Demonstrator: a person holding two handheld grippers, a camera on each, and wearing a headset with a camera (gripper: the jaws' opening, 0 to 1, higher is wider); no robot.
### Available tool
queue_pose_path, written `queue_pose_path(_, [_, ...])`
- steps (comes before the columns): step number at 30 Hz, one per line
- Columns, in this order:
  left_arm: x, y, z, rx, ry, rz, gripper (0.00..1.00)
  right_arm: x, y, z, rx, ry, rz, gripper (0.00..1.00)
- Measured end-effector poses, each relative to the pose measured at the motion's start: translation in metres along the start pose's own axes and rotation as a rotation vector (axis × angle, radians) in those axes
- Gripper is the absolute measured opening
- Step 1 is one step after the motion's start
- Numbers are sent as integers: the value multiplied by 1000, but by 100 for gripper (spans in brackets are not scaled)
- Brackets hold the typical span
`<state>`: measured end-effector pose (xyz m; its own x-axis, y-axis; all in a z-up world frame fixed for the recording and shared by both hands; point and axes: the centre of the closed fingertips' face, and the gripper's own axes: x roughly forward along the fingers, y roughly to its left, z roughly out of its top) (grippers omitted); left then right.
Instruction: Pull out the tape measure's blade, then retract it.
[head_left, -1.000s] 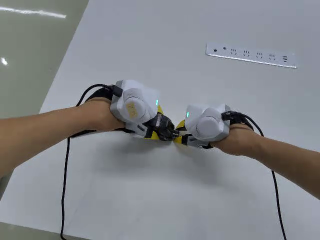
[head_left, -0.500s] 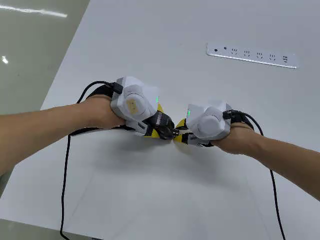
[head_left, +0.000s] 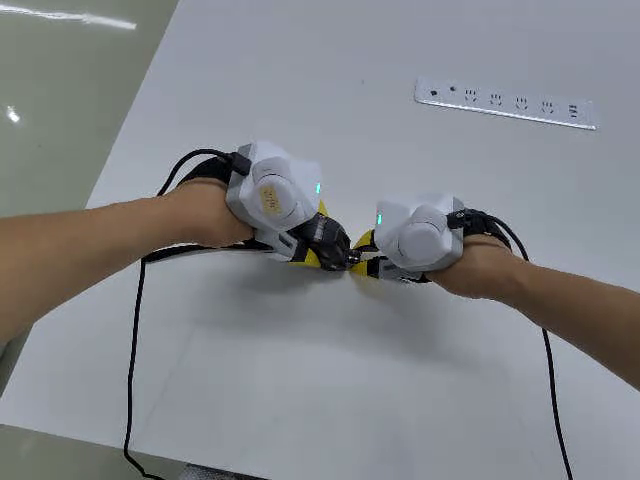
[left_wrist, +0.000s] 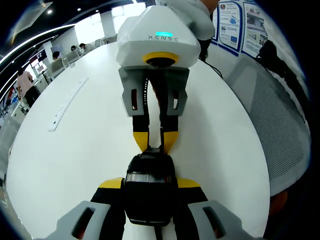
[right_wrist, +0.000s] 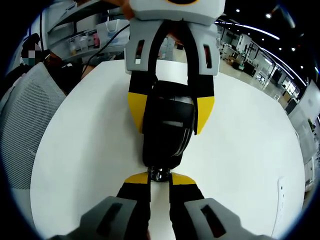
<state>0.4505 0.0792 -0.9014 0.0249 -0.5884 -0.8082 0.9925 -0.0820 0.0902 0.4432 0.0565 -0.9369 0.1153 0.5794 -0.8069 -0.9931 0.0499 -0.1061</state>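
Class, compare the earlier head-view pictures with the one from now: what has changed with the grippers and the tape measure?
Nothing visibly changed; the slight shift is the camera's. The left gripper stays shut on the tape measure, the right gripper on its blade tip. They remain close together, with the blade not drawn out.

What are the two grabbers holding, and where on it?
The left gripper clamps the tape measure by the sides of its body; the right gripper pinches the blade tip.

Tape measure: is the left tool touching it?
Touching. In the left gripper view the left tool clamps the black tape measure, its yellow tips pressed against both sides with no gap.
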Motion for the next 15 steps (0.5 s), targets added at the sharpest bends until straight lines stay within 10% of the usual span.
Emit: queue_pose_path(15, [1, 1, -2, 6, 0, 12, 33, -4, 0, -9, -5, 23, -4, 12])
